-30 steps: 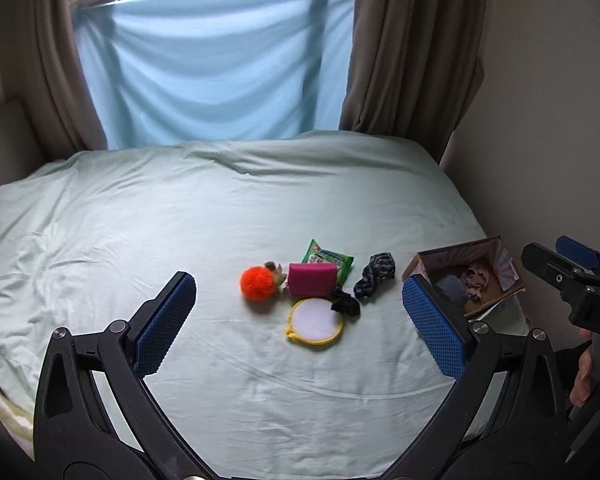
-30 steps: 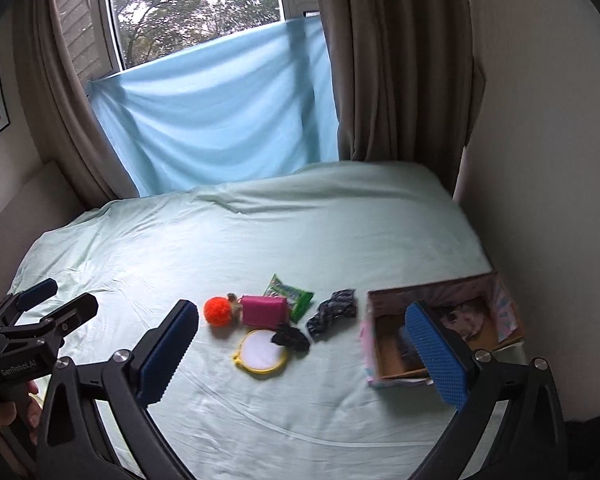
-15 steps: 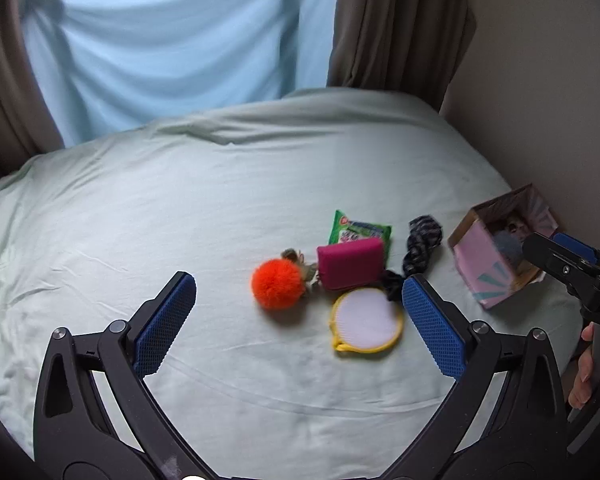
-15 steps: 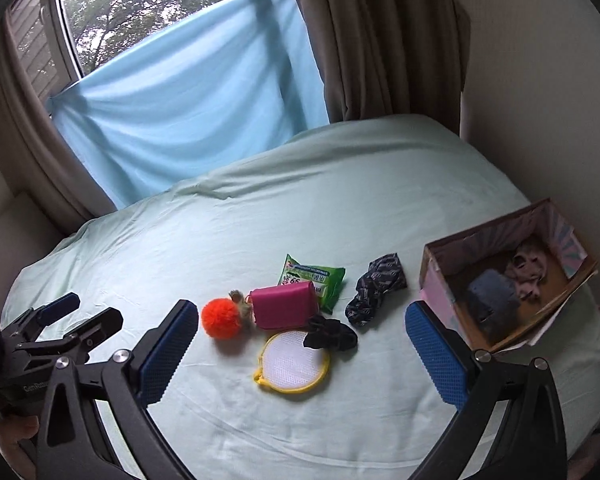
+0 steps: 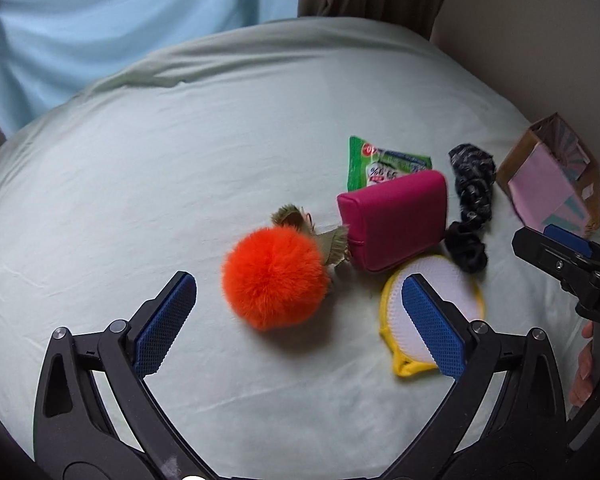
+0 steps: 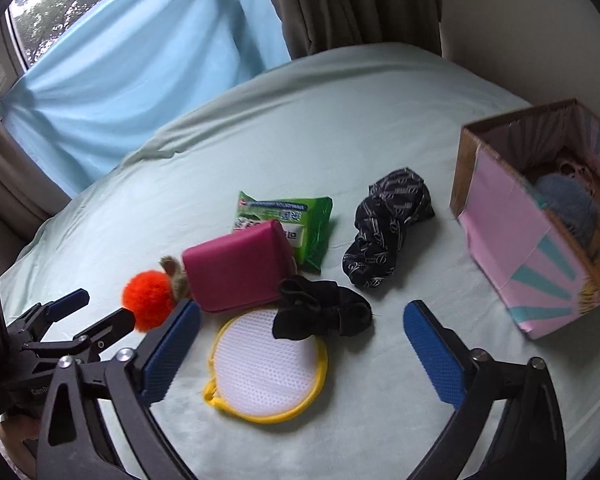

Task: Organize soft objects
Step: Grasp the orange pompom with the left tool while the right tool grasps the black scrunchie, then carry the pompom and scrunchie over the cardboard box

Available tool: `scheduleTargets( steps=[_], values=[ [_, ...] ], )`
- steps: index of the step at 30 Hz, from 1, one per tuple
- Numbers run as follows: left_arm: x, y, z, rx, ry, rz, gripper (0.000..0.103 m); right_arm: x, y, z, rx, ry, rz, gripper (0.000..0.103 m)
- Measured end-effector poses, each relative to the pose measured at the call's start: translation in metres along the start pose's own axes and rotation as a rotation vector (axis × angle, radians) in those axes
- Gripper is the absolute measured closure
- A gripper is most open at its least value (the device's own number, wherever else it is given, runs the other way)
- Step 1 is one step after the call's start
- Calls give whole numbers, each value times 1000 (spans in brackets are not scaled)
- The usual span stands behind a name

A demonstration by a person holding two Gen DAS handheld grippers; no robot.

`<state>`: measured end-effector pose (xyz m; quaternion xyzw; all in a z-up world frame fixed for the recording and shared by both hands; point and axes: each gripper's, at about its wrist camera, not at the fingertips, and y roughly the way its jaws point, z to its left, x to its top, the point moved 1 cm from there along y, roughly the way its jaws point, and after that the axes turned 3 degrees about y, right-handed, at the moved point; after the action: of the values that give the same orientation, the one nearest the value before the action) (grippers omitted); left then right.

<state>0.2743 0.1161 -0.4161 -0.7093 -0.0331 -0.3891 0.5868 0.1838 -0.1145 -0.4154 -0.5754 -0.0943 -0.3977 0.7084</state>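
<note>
The pompom (image 5: pixel 275 276) sits at the centre of the left wrist view, on the bed (image 5: pixel 180 160), its leafy tag touching the pink pouch (image 5: pixel 395 220) just to its right. It looks very light and fluffy, so it should squash under the pads and could roll or slide if nudged from one side; a hold across its middle, with both pads closing evenly, seems safest. The tag is a poorer hold, thin and partly tucked against the pouch.

The left gripper (image 5: pixel 296 328) hovers low over the sheet, angled down, its jaws spread wide with nothing between them. The pompom lies just ahead of the fingertips, roughly between their lines.

The right gripper (image 6: pixel 300 348) is also spread wide and empty, tilted down over the lower centre of its view. Between and just beyond its pads lie the mesh pad (image 6: pixel 266 364) and the black scrunchie (image 6: pixel 319 312), which overlaps the pad's upper edge. The patterned cloth (image 6: pixel 387 232) lies right of centre, and the wipes pack (image 6: pixel 296 220) sits partly under the pouch.

The box (image 6: pixel 531 248) stands at the right edge, tilted, with a grey fluffy thing and another item already inside.
</note>
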Motion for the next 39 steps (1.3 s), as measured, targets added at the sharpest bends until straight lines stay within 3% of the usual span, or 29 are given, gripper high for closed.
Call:
scheduleTargets(
  steps=[5,7,11,13,15,17,20,22,26,39],
  values=[
    [0,42,2,-29,36,31,4,-7,38,-6,-29,25,20,7],
    [0,57,2,-35,52,48,10,-10,50,-8,-32,22,31,14],
    [-1,79,3,-36,71,75,26,-14,73,-14,-35,17,62,29],
    [-1,86,5,-38,73,83,35,-14,80,-16,-38,13,72,33],
    [0,90,7,-32,76,87,50,-14,86,-17,-46,-4,72,38],
    [0,91,7,-21,89,86,56,-14,87,-16,-50,-18,63,42],
    [1,91,7,-11,98,85,66,-13,89,-15,-65,-35,62,59],
    [2,90,6,-12,93,83,68,-12,90,-15,-67,-35,64,69],
    [2,83,9,-4,78,68,69,-11,86,-16,-75,-26,57,75],
    [14,22,3,26,47,6,69,3,38,0,-42,-69,1,76]
  ],
)
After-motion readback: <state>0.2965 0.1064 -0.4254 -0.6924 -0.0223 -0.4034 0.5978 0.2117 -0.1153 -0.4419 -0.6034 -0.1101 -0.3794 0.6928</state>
